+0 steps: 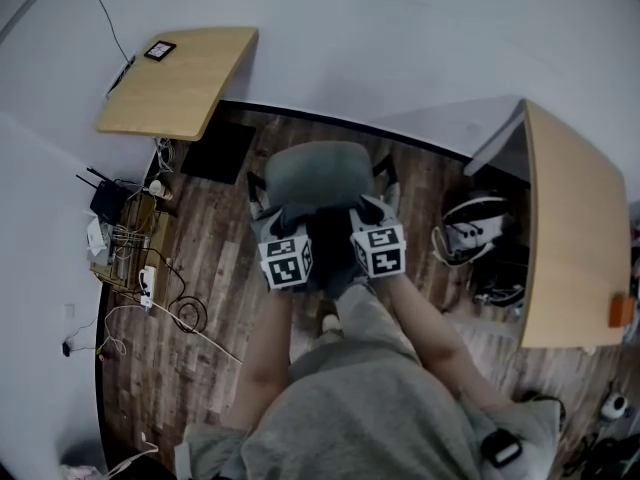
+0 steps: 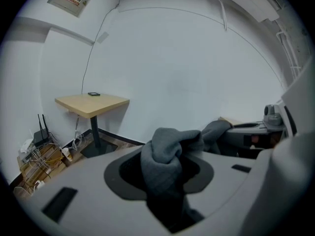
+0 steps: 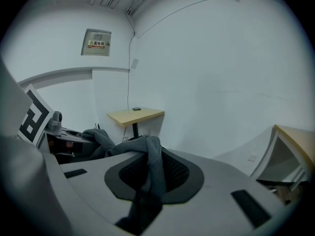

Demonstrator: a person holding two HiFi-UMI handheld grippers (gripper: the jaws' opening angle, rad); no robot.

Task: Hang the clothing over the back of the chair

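Observation:
A dark grey garment (image 1: 330, 250) hangs bunched between my two grippers, just above a chair (image 1: 320, 173) with a grey seat and dark armrests. In the left gripper view the left gripper (image 2: 167, 181) is shut on a thick fold of the grey garment (image 2: 165, 156). The right gripper (image 3: 147, 186) is shut on another fold of the garment (image 3: 150, 163), which stretches across to the left one. From the head view, the left gripper (image 1: 280, 233) and right gripper (image 1: 375, 226) sit side by side, close together. Whether the cloth touches the chair back is hidden.
A small wooden table (image 1: 180, 78) with a dark device on it stands by the far wall. A larger wooden table (image 1: 575, 228) is at the right, with gear (image 1: 470, 230) under it. A router and cables (image 1: 120, 233) lie on the floor at the left.

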